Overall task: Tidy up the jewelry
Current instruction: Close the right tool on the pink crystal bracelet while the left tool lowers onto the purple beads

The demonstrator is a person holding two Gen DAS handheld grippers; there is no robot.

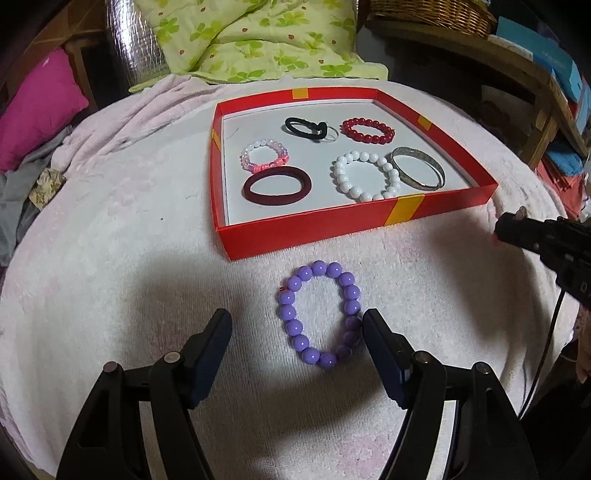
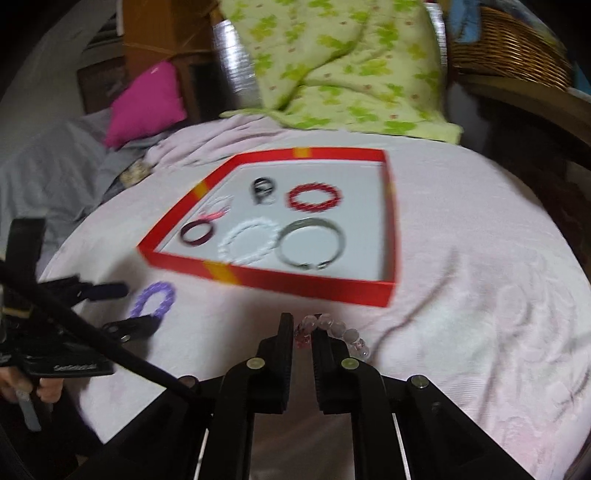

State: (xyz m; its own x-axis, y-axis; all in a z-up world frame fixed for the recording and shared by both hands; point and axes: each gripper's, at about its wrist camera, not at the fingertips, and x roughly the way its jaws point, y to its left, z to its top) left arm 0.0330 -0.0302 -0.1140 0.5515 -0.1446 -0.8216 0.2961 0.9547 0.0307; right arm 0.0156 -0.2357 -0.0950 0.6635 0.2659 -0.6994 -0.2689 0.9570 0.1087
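Observation:
A purple bead bracelet (image 1: 319,314) lies on the white towel (image 1: 129,288) in front of the red box (image 1: 332,229). My left gripper (image 1: 297,321) is open, one finger on each side of the bracelet's near part. In the right wrist view my right gripper (image 2: 303,328) is shut on a clear pink bead bracelet (image 2: 338,330), just in front of the red box (image 2: 295,286). The purple bracelet (image 2: 155,299) and left gripper (image 2: 131,308) show at the left there. The box holds several bracelets and hair ties.
In the box lie a white bead bracelet (image 1: 365,175), silver bangle (image 1: 417,168), red bead bracelet (image 1: 367,130), dark red hair tie (image 1: 277,185), black hair tie (image 1: 306,127) and pink-white bracelet (image 1: 264,156). A green quilt (image 1: 258,40) and wicker basket (image 1: 436,14) lie behind.

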